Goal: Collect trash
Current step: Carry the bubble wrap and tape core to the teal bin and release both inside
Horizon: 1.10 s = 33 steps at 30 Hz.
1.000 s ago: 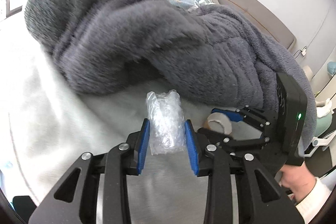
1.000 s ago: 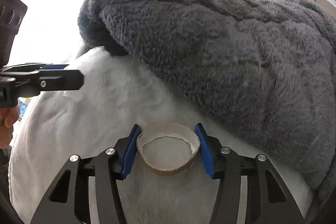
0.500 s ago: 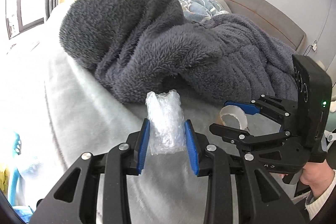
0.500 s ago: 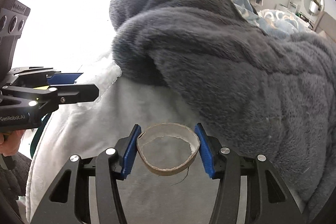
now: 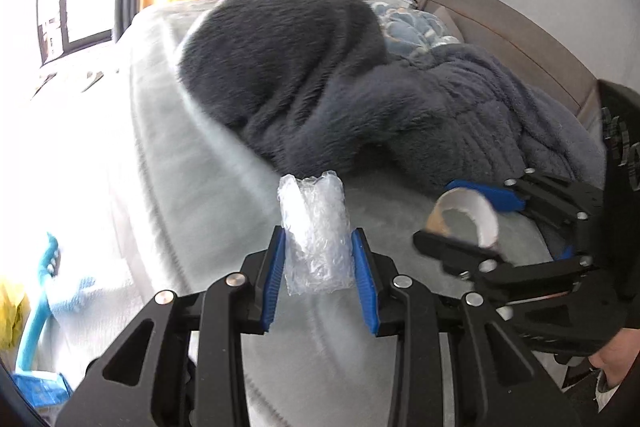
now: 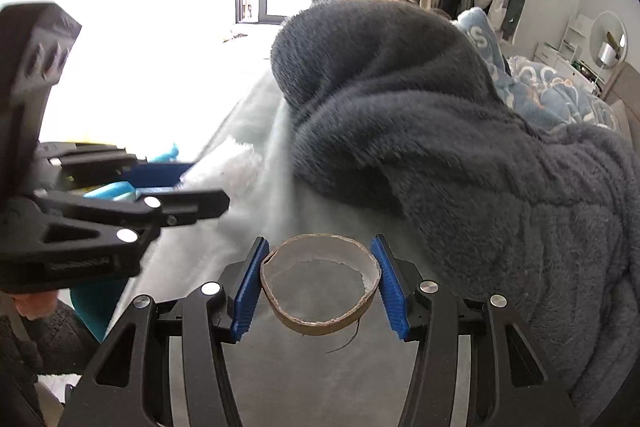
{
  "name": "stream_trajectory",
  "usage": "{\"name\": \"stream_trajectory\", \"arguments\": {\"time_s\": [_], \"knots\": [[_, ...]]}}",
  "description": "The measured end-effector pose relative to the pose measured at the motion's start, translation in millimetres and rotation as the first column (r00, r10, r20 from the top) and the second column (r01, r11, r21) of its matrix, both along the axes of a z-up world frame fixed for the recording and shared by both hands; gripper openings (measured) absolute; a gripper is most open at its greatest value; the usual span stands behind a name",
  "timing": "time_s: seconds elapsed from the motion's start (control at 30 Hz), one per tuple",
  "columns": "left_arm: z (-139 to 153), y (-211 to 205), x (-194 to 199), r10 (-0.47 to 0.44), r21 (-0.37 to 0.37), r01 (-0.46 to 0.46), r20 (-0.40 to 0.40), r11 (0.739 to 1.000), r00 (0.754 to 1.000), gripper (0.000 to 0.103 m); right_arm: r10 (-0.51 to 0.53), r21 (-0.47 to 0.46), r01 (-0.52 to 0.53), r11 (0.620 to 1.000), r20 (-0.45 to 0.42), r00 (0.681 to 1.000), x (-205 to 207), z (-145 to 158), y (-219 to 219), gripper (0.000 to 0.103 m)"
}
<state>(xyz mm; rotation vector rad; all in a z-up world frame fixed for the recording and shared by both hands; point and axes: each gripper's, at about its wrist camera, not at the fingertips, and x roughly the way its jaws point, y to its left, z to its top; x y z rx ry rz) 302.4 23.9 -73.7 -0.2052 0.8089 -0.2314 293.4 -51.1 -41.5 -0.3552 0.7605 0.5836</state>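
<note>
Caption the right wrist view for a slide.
Right gripper clamps a cardboard tape ring above a pale bed cover, grey fleece blanket behind.

I hold the left gripper (image 5: 319,269) angled downward, its blue pads clamped on a crumpled plastic wrap (image 5: 314,233). The right gripper (image 6: 319,285) points downward alongside it, jaws pressed on both sides of a cardboard tape ring (image 6: 320,285). My right hand (image 5: 612,363) shows at its handle.
</note>
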Motion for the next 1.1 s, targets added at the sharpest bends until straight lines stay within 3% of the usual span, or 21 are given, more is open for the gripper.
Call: {"name": "stream_trajectory", "arguments": {"time_s": [0.3, 0.63, 0.9, 1.1], "knots": [[-15, 34, -32, 0.104, 0.034, -0.103, -0.047, 0.994, 0.993, 0.036, -0.043, 0.066, 0.042, 0.997, 0.015, 0.999, -20, 23, 14, 0.053], [-50, 70, -70, 0.162, 0.120, -0.146, -0.138, 0.982, 0.977, 0.036, -0.057, 0.142, 0.053, 0.988, 0.021, 0.998, -54, 43, 27, 0.054], [-84, 108, -97, 0.240, 0.096, -0.222, -0.245, 0.970, 0.939, 0.036, -0.044, 0.188, 0.043, 0.981, 0.001, 0.999, -77, 43, 55, 0.054], [-110, 123, -108, 0.250, 0.116, -0.224, -0.322, 0.968, 0.913, 0.036, -0.006, 0.202, 0.012, 0.979, -0.026, 1.000, -91, 38, 83, 0.054]]}}
